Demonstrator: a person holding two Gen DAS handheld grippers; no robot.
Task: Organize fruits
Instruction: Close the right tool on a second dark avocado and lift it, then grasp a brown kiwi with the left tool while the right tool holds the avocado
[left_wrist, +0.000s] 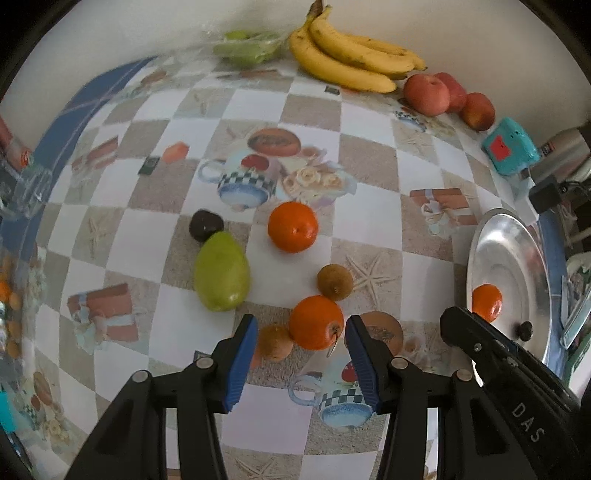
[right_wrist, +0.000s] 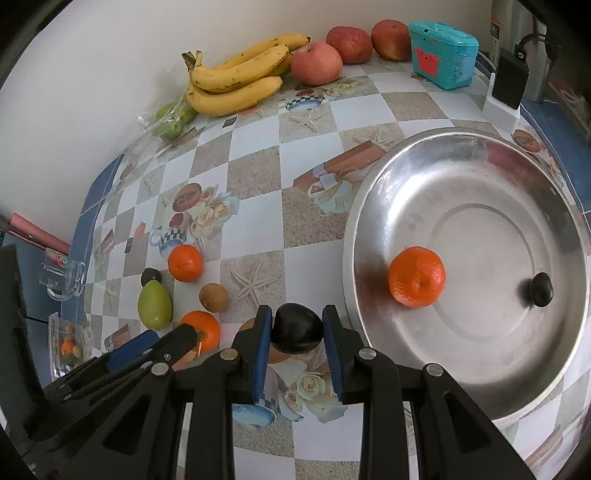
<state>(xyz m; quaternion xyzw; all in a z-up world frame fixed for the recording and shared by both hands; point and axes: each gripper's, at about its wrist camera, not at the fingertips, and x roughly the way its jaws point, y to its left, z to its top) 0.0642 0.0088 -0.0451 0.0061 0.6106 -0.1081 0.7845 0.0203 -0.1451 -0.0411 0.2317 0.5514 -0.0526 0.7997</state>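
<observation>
Two grippers working beside the metal plate (right_wrist: 369, 206).

The right gripper (right_wrist: 297, 338) is clamping a dark fruit (right_wrist: 295, 328), roundish with no clear long axis, just short of the plate, probably for dropping in; the left gripper (left_wrist: 301, 332) is standing half-open around an orange (left_wrist: 316, 322), stem facing the camera.
</observation>
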